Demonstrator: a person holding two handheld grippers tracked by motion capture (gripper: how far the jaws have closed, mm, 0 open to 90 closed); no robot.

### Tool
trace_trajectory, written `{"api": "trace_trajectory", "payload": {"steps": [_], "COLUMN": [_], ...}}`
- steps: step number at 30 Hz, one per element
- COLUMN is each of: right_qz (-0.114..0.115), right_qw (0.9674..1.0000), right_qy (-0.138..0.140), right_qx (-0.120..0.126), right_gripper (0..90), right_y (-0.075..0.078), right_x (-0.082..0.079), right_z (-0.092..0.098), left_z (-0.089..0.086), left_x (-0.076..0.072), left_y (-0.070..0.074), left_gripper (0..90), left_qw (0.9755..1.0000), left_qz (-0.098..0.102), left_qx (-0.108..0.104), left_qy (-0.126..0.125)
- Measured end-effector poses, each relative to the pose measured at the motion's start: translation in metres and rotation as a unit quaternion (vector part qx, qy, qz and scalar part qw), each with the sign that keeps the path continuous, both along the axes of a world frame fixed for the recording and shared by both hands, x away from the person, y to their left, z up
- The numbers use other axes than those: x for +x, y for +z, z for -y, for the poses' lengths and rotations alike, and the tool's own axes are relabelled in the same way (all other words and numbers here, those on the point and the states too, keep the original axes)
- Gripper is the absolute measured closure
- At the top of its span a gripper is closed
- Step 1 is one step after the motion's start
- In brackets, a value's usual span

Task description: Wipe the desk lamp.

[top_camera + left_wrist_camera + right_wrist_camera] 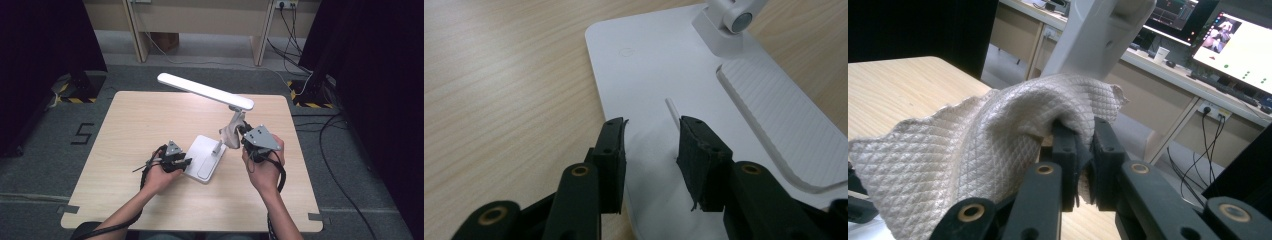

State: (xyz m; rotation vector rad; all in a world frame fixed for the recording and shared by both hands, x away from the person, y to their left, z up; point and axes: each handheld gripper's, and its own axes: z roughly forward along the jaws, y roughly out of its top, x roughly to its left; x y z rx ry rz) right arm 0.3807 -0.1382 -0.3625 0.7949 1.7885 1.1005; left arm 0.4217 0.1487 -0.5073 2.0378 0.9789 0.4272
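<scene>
At the left of the high view, the left gripper (184,162) rests at the near left edge of the lamp's white base (201,151); in the left gripper view its jaws stand apart over that base (659,70) with nothing between them, and they seem to press down to steady it rather than to grasp. Moving right, the lamp's stem (235,121) rises from the far right corner of the base to the lit head (205,90), a long bar slanting up toward the far left. Against the stem hangs the cloth (230,135), a beige quilted rag; the right gripper (246,134) is clamped on a fold of it, and the right gripper view shows the cloth (973,150) bunched over the jaws, which are nearly together, with the stem (1093,35) just behind. The step in hand looks like wiping the stem while the other hand holds the lamp still. The next move would call for sliding the cloth along the stem with light pressure, keeping the pinch firm and the base pinned so the lamp does not tip or swivel. The table (140,125) is pale wood, bare apart from the lamp, and stands on grey carpet; dark curtains hang at both sides, cables (300,40) trail at the far right, and a wooden desk stands beyond.
</scene>
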Motion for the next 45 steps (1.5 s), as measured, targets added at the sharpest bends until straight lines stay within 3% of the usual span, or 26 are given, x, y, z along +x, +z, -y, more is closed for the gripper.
{"api": "trace_trajectory", "payload": {"steps": [29,45], "right_qz": [-0.013,-0.025], "right_qw": [0.9999,0.9997], "right_qy": [-0.002,-0.001], "right_qx": [0.000,-0.004], "right_gripper": [84.3,84.2], "right_y": [-0.012,-0.026], "right_x": [0.006,0.012], "right_z": [-0.003,-0.007], "left_z": [0.000,-0.001], "left_x": [0.001,0.000], "left_y": [0.000,-0.001], "left_gripper": [62.5,62.6], "left_qw": [1.0000,1.0000], "left_qz": [0.003,0.004], "left_qx": [-0.001,0.000], "left_qy": [0.000,0.000]}}
